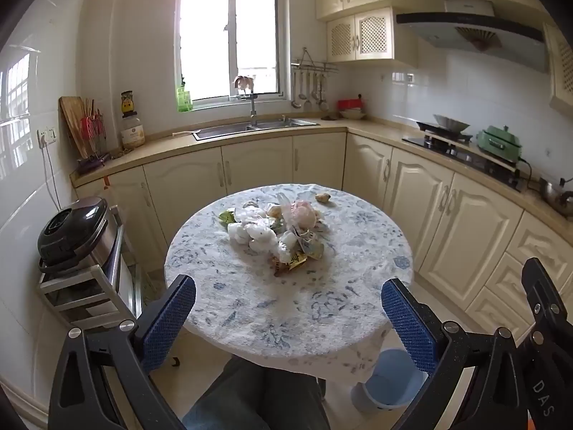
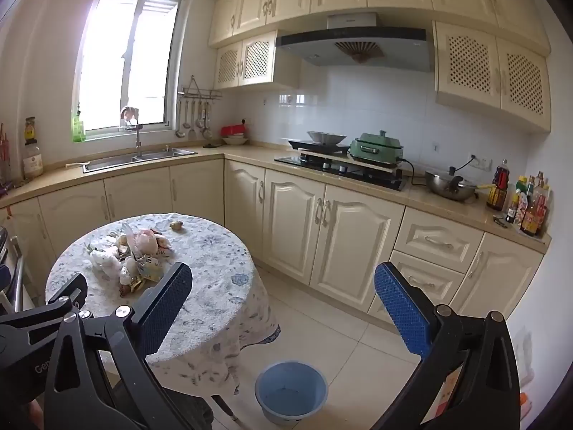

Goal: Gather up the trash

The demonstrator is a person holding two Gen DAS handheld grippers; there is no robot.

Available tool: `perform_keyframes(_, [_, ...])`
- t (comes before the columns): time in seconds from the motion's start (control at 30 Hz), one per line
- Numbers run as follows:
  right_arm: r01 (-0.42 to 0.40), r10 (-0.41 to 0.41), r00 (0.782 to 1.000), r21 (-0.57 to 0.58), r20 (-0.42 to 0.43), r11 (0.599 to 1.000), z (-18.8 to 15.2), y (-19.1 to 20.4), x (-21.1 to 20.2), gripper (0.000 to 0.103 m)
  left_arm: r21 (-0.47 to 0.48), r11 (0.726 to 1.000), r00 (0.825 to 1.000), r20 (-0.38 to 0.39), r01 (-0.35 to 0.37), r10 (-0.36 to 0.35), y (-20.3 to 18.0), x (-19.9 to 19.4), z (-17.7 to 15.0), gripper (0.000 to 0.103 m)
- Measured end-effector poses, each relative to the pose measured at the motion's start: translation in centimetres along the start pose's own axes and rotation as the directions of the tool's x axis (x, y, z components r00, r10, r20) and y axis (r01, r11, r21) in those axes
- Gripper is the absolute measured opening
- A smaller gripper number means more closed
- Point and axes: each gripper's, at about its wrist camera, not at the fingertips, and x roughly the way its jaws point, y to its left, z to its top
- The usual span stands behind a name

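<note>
While no piece is yet taken: opening step. Left gripper [image 1: 288, 317] and right gripper [image 2: 283, 308] spread wide, empty. Trash pile [image 1: 277, 231] mid-tablecloth [image 1: 250, 304]; blue bin [image 2: 290, 392] floor-level beside table. Next: reach, close on one wrapper.

A round table [image 1: 376, 236] wears a soft, matt cloth printed in blue, heaped at its centre with crinkled glossy plastic wrappers and crumpled white paper, the trash pile [image 1: 275, 231]. Below the table's edge stands a smooth blue plastic bin [image 2: 292, 390]. Behind the table, a brushed steel sink [image 1: 250, 128] gleams in a polished stone counter [image 1: 372, 127] over glossy cream cabinet doors [image 1: 419, 200].
</note>
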Motion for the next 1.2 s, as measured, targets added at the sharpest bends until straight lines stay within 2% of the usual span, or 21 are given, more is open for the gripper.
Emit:
perform_keyframes(0.6, [0.008, -0.008, 0.999, 0.001, 0.045, 1.0, 0.6, -0.5, -0.8, 0.103, -0.008, 1.0, 0.999, -0.009, 0.031, -0.031, 0.2, 0.1, -0.1, 0.102])
perform_keyframes(1.2, [0.009, -0.009, 0.998, -0.009, 0.063, 1.0, 0.7, -0.5, -1.4, 0.103, -0.014, 1.0, 1.0, -0.002, 0.02, -0.02, 0.4, -0.2, -0.2, 0.102])
